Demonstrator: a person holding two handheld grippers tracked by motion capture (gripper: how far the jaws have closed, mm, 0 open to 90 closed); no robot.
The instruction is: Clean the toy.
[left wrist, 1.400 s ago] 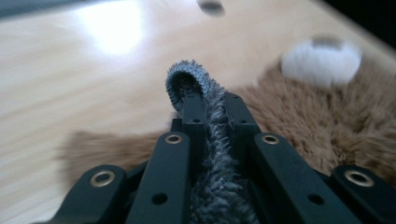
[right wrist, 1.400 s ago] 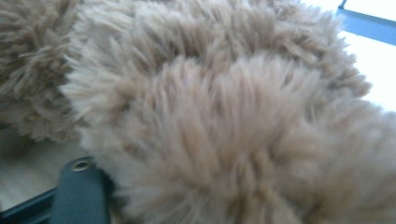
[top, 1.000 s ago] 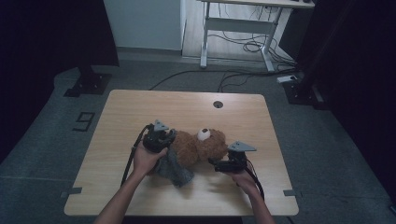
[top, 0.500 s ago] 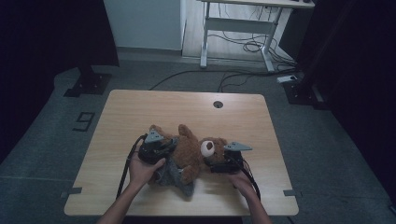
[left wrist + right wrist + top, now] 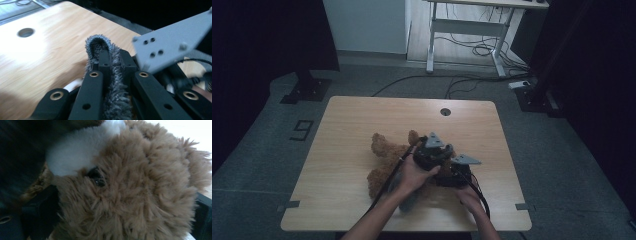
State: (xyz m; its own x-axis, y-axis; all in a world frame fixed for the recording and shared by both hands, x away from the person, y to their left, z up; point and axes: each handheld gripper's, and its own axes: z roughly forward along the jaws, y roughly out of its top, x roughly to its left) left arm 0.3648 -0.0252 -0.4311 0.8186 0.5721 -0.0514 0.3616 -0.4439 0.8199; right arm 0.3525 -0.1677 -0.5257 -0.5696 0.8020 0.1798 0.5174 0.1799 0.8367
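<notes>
On the left of the high view we see our wooden table, with bare wood on this side. A brown teddy bear lies near the middle of the table, a bit toward our edge. Its fluffy legs stick out to the left.

Next comes our left gripper. It sits right over the bear. In the left gripper view, its two black jaws are squeezed tight on a strip of fuzzy grey cloth. The cloth loops up over the jaw tips. Past it we see the table with a round hole in it.

Just to the right, touching close, is our right gripper. Its grey plate shows beside the left one. In the right gripper view, the bear's brown head sits between the black jaws, with its white snout and a dark eye. The fur hides the jaw tips, so we cannot tell if this claw is pressing on the head or just around it.
</notes>
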